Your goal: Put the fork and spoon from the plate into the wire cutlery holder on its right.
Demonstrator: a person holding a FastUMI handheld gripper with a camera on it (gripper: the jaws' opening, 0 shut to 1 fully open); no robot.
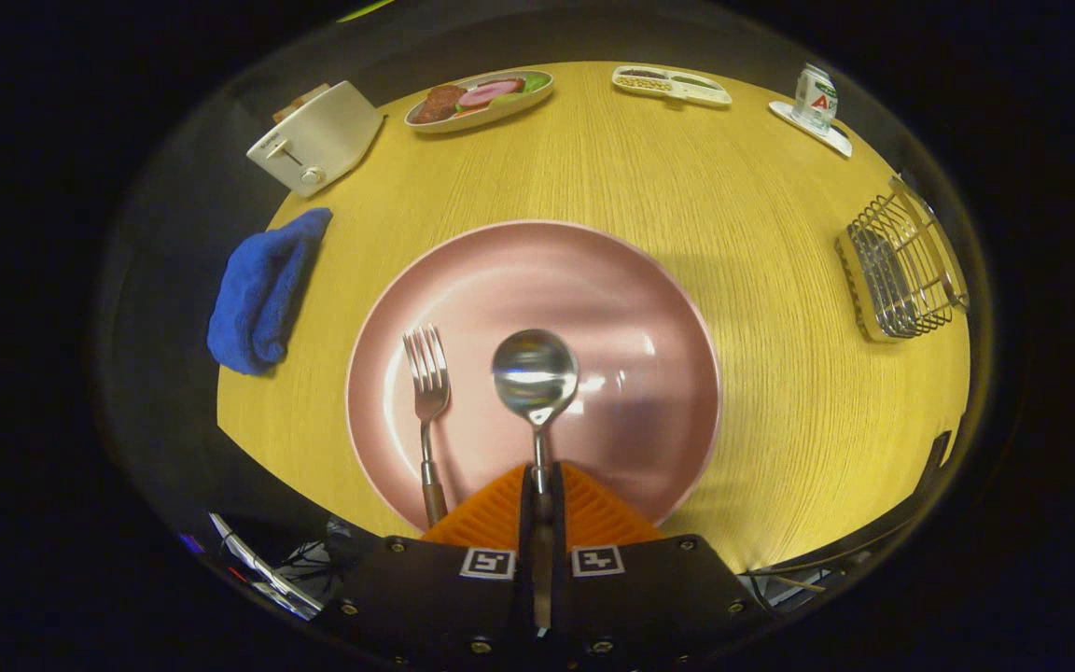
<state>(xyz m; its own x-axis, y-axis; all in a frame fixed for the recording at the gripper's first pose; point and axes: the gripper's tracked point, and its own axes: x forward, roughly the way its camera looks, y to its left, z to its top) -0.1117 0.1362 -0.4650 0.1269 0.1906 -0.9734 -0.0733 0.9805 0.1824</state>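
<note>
Spoon (536, 378) is pinched by its thin handle between the tongs (538, 495), its bowl over the pink plate (649, 280). It looks stiff, light and slippery, so a firm grip is needed. Fork (427, 392) lies on the plate beside it; wire cutlery holder (901, 271) stands well apart on the worktop (780, 215).

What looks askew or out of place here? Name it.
Nothing stands out. The gripper is shut on the spoon handle above the pink plate; the fork lies flat there, the wire cutlery holder upright.
</note>
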